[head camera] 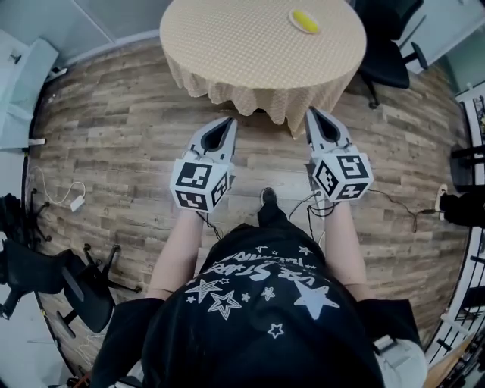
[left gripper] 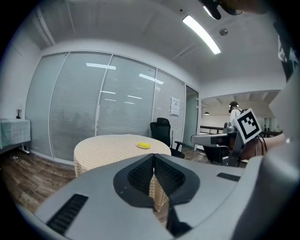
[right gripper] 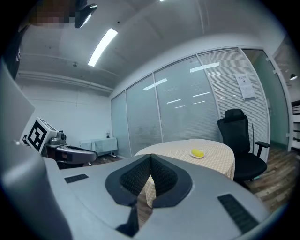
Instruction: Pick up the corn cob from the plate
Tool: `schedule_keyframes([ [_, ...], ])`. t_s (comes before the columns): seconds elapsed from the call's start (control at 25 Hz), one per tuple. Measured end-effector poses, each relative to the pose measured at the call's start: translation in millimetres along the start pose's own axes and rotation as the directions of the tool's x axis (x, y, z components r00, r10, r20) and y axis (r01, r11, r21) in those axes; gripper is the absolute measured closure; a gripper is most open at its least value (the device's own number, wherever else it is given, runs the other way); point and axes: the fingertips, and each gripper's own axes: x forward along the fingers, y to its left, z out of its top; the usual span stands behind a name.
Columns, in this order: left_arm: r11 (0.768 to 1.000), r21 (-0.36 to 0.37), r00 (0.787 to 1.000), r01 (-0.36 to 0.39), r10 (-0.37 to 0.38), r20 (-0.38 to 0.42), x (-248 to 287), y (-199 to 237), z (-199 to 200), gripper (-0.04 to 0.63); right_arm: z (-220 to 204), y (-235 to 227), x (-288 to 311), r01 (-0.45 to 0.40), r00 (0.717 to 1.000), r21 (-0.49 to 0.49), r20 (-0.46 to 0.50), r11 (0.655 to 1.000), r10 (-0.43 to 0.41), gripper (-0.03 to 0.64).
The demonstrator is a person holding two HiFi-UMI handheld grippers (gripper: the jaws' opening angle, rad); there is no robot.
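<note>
A yellow corn cob (head camera: 305,20) lies on a small white plate (head camera: 295,24) at the far right of a round table (head camera: 258,45) covered in a checked yellow cloth. The cob also shows as a small yellow shape in the left gripper view (left gripper: 143,145) and the right gripper view (right gripper: 198,153). My left gripper (head camera: 227,121) and right gripper (head camera: 313,114) are held side by side in front of the table, well short of the plate. Both have their jaws pressed together with nothing between them.
A black office chair (head camera: 390,53) stands beyond the table at the right. Another black chair (head camera: 45,276) sits at the lower left, near a white cable (head camera: 72,198) on the wooden floor. Glass partition walls (left gripper: 93,108) stand behind the table.
</note>
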Motion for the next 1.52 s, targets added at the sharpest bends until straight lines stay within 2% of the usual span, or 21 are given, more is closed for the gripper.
schedule_keyframes([
  [0.32, 1.0, 0.029, 1.0, -0.01, 0.01, -0.022, 59.0, -17.3, 13.7, 0.586, 13.6, -57.0, 22.0, -0.045, 0.999, 0.017, 0.015, 0.999, 0.045, 0.591],
  [0.64, 0.997, 0.058, 0.998, -0.043, 0.045, -0.033, 95.0, -19.6, 23.0, 0.586, 22.4, -101.3, 36.9, -0.052, 0.997, 0.068, 0.053, 0.996, 0.049, 0.591],
  [0.84, 0.997, 0.043, 0.997, -0.059, 0.061, -0.045, 106.0, -20.7, 16.7, 0.586, 21.8, -120.0, 41.0, -0.067, 0.996, 0.122, 0.067, 0.99, 0.059, 0.591],
  [1.08, 0.997, 0.007, 0.995, -0.077, 0.077, -0.056, 110.3, -5.0, 8.8, 0.586, 8.4, -121.4, 59.8, -0.069, 0.998, 0.122, 0.012, 0.99, 0.068, 0.59],
  [1.28, 0.998, -0.015, 0.996, -0.058, 0.057, -0.062, 128.1, 25.6, 6.7, 0.586, 11.6, -125.8, 85.1, -0.032, 0.999, 0.111, -0.011, 0.993, 0.034, 0.589],
  [1.4, 0.999, -0.034, 0.998, -0.022, 0.019, -0.061, 152.4, 44.8, 10.2, 0.586, 18.0, -140.5, 99.1, 0.017, 1.0, 0.098, -0.02, 0.995, -0.015, 0.589],
  [1.52, 1.0, -0.023, 0.999, 0.017, -0.018, -0.051, 182.5, 60.8, 23.1, 0.586, 24.8, -162.5, 113.5, 0.077, 0.997, 0.103, -0.026, 0.992, -0.075, 0.589],
])
